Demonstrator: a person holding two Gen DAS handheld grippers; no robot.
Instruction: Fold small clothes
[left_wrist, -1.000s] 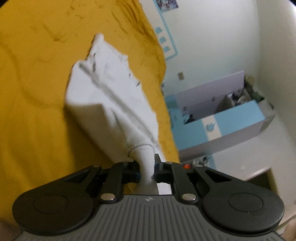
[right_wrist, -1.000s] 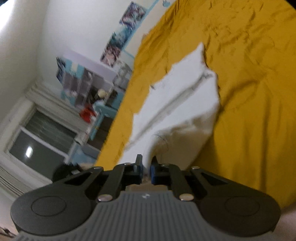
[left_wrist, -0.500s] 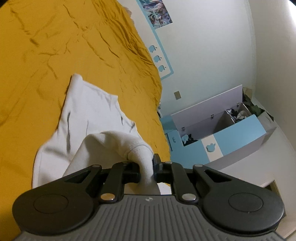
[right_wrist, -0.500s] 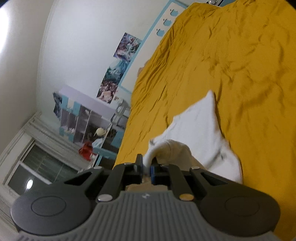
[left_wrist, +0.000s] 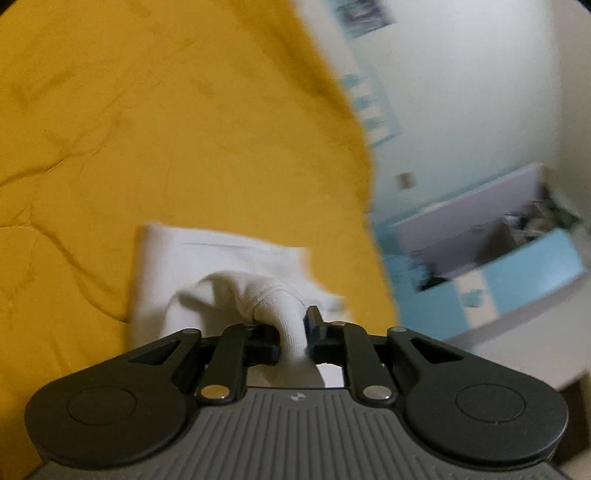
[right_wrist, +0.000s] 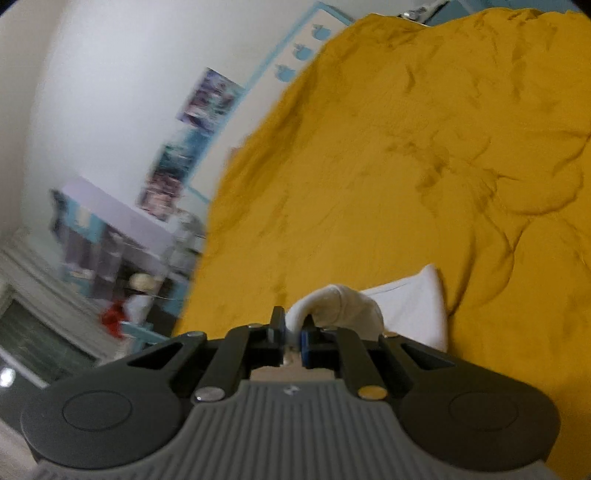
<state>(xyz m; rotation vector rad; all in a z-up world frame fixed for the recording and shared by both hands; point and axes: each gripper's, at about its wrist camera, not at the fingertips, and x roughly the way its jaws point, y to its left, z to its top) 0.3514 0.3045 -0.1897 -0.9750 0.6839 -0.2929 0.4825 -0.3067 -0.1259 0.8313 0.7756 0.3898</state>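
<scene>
Item: white garment (left_wrist: 221, 254), partly laid on yellow bed (left_wrist: 147, 129), one end clamped in left hand-held gripper (left_wrist: 291, 332), the other in right hand-held gripper (right_wrist: 292, 334). Risk: uneven release may leave the raised fold bunched or skewed.

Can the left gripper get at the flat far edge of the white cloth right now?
Probably not yet: the left gripper is shut on a bunched fold of the cloth. Nothing on the yellow bedspread blocks the way, but it must let go first.
</scene>
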